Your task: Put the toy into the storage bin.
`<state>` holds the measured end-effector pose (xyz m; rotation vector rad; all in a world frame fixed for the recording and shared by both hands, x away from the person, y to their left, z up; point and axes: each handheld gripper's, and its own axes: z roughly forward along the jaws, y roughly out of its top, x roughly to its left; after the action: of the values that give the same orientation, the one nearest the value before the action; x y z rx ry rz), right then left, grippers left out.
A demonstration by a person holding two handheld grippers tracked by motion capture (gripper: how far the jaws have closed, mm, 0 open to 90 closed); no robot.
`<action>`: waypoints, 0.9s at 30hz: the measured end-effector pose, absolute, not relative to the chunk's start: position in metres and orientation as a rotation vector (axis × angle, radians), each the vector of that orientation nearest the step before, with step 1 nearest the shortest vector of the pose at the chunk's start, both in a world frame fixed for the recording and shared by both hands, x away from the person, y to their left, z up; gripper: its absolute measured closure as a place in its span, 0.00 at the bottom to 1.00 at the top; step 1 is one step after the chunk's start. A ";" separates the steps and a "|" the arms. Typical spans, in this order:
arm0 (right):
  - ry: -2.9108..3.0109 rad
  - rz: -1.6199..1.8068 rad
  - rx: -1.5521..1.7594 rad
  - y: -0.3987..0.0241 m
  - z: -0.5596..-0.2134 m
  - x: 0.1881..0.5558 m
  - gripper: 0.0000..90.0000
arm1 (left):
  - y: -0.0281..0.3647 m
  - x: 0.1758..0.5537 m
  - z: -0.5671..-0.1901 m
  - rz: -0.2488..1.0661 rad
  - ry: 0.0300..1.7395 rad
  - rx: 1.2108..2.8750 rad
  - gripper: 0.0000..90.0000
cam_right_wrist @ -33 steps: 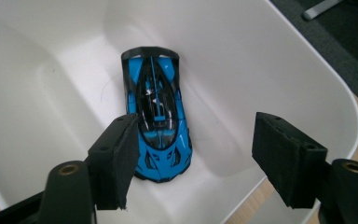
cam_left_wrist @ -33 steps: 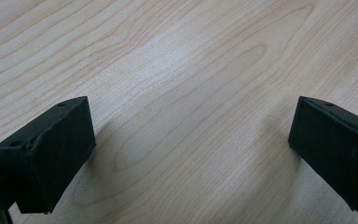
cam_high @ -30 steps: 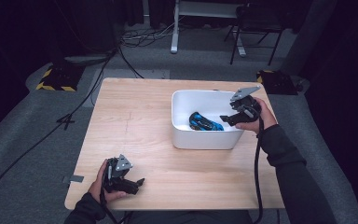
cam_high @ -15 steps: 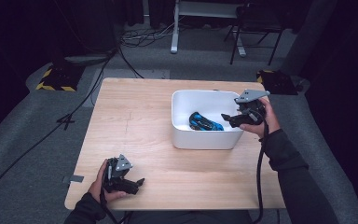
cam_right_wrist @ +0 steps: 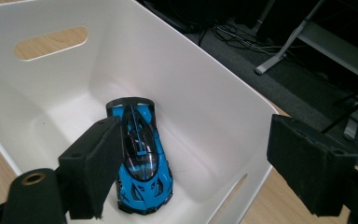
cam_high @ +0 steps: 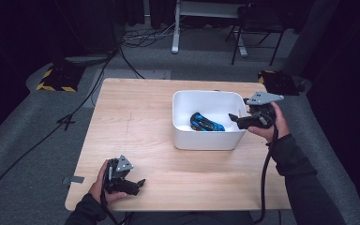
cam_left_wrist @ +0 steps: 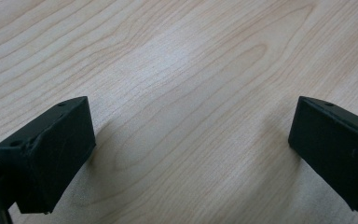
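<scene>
A bright blue toy car point(cam_right_wrist: 140, 161) with black striping lay in a plain white bin point(cam_high: 183, 104) on a pale, wood-grained table point(cam_high: 136, 122), flanked by matte black grippers and a yellow-and-black hazard-striped plate point(cam_high: 55, 78) on grey floor.

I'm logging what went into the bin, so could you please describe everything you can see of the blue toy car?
The blue toy car is a low, sleek sports model, glossy like plastic or painted metal, bright blue with black roof, windows and trim lines. It lies flat on its wheels on the floor of the white bin, roughly mid-floor, clear of the walls. Nothing grips it: the right gripper hovers above it, jaws open and empty after just opening.
</scene>
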<state>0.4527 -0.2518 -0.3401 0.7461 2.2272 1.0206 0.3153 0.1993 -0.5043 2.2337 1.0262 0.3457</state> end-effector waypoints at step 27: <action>2.165 1.118 0.735 -0.281 -0.339 0.413 0.20 | 0.199 0.315 -0.504 0.345 1.026 2.234 0.01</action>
<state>0.4127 -0.2813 -0.3387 0.7354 2.1652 1.1181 0.3153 0.1994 -0.5042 2.2340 1.0262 0.3450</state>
